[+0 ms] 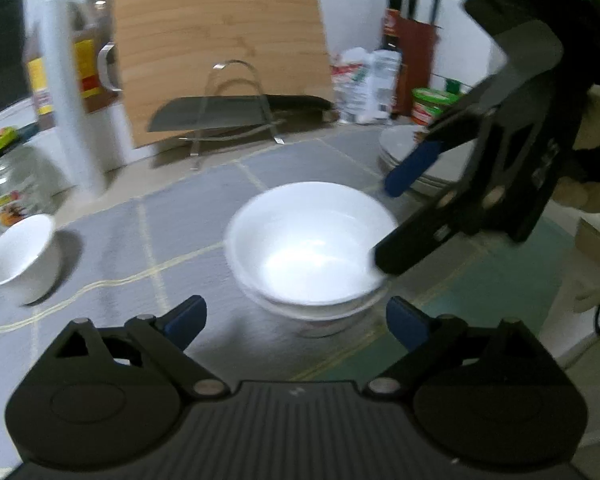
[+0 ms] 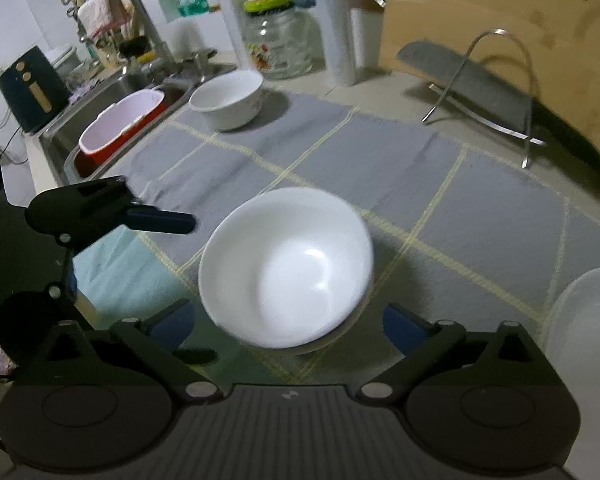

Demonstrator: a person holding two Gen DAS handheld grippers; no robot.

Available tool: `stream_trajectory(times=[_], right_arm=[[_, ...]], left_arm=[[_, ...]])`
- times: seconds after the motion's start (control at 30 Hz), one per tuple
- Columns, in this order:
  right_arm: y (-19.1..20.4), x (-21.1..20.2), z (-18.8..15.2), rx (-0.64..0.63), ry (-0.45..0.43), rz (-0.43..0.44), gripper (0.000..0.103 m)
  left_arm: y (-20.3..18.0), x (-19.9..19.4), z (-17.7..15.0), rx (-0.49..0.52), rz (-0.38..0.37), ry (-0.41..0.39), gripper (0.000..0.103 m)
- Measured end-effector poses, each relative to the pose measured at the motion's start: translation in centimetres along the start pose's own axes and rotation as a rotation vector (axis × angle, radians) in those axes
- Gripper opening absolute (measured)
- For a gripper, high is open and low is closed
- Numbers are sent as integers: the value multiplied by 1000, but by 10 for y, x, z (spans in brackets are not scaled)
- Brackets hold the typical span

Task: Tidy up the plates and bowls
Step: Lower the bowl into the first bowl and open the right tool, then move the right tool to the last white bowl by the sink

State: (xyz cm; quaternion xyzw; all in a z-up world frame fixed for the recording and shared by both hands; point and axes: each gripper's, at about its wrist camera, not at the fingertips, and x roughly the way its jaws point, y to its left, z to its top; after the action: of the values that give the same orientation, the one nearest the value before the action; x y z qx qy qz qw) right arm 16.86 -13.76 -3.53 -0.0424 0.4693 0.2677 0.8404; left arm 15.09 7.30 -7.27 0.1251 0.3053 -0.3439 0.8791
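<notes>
A: Where are the bowls sitting?

B: Mid-frame in both views. A white bowl [image 1: 312,240] is nesting inside a second bowl [image 1: 320,320]; the stack is resting on the grey checked cloth [image 1: 180,216]. A third bowl [image 2: 227,98] is sitting alone at the cloth's far edge, upper left of centre in the right view, lower left in the left view.

A: Plates?

B: A plate stack [image 1: 400,148] is lying at right of centre in the left view, partly behind the right gripper [image 1: 384,224].

A: Claws?

B: Left gripper [image 1: 296,320] is standing spread, blue pads either side of the stack, not touching it. The right gripper is spread wide too, nothing pinched; one finger is hanging over the top bowl's rim.

A: Any writing legible?

B: None. The jar [image 2: 278,40] with the green lid, the bottle [image 1: 84,52] with its yellow label and the green tub [image 1: 432,106] are all showing labels, but everything is blurring past reading.

A: Backdrop?

B: A wooden board [image 1: 220,52] is leaning against the wall, a wire rack [image 1: 236,112] in front of it.
</notes>
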Motion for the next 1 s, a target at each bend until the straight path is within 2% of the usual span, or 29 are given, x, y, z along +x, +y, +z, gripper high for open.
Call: stream_trajectory(times=[0.13, 0.27, 0.4, 0.47, 0.67, 0.83, 1.0], right_arm=[[3, -7, 10, -24, -53, -62, 103], [17, -2, 29, -110, -93, -131, 103], [37, 11, 51, -209, -119, -158, 103], [49, 18, 64, -249, -131, -141, 103], [70, 50, 105, -300, -110, -133, 103], [70, 83, 137, -281, -83, -130, 103], [66, 114, 162, -260, -63, -87, 103]], left_arm=[[22, -13, -4, -53, 84, -45, 100], [49, -22, -6, -94, 196, -70, 101], [80, -26, -9, -120, 271, -82, 101], [93, -27, -12, -132, 301, -83, 101], [126, -24, -20, -176, 323, -89, 101], [148, -13, -24, -193, 331, -89, 101], [171, 6, -26, -219, 341, -69, 101]])
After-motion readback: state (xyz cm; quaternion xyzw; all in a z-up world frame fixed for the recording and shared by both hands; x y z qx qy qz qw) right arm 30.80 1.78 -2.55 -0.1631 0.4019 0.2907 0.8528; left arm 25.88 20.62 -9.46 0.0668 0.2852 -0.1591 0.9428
